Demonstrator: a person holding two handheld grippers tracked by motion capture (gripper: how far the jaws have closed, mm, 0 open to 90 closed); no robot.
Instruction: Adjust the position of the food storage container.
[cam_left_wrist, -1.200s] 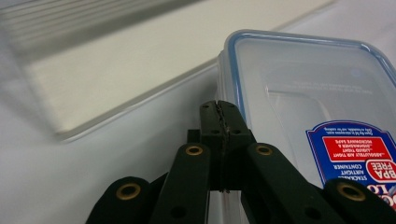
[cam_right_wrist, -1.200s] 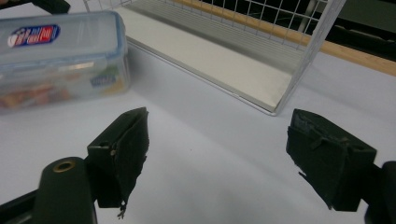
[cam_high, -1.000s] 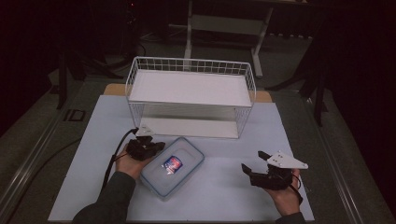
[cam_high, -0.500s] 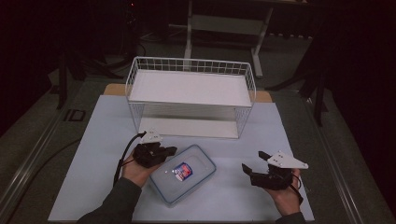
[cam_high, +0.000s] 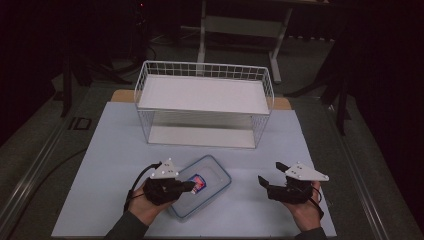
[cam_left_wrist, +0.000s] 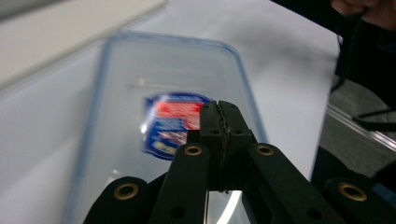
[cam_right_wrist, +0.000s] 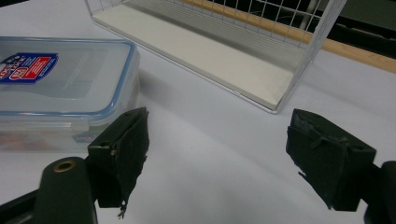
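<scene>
Container (cam_high: 207, 187) under closed left gripper (cam_high: 192, 186); right gripper (cam_high: 270, 176) spread.

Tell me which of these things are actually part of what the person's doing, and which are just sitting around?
Likely in use:
- left gripper, shut, over the lid
- clear plastic container with blue-edged lid
- right gripper, open, beside the container
- white wire shelf rack, probably its destination

Just there:
- pale table mat
- metal stand behind the table
- cable trailing from the left gripper
</scene>
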